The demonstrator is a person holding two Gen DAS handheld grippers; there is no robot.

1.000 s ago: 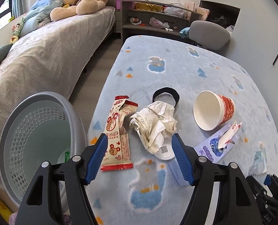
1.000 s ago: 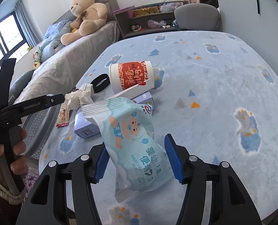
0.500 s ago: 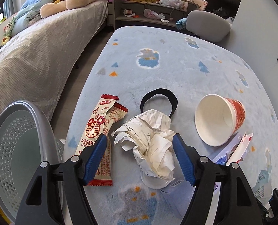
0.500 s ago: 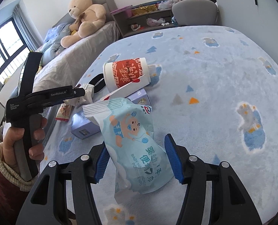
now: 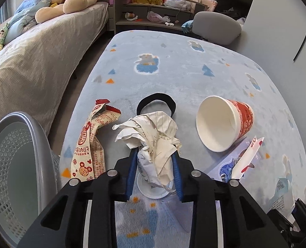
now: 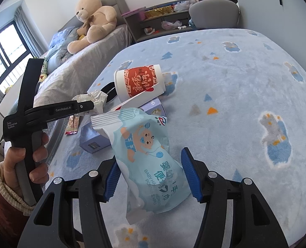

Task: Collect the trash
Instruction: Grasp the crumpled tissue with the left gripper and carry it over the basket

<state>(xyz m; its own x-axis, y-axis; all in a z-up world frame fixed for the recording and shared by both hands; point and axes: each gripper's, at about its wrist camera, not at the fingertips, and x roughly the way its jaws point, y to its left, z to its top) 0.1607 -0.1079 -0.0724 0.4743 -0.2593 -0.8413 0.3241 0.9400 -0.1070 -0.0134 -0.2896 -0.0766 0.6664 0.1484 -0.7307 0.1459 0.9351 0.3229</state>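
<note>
Several pieces of litter lie on the blue rug, and the crumpled paper is the one in hand. The left gripper has just been closing, and its blue pads now pinch the lower part of the wad, which sits over a small white lid. Just left of the paper lies a snack wrapper; behind it a black band; to its right a tipped paper cup; further left, beside the rug's edge, stands the grey perforated bin.

The step looks like the pickup of the paper, with the grasp made but the lift not yet begun. Next, I judge, comes raising the wad clear of the lid and carrying it left over the bin's rim before letting go; a loose fold could snag or slip.

The right gripper stands half open around a wet-wipes pouch, right pad clear of it.
</note>
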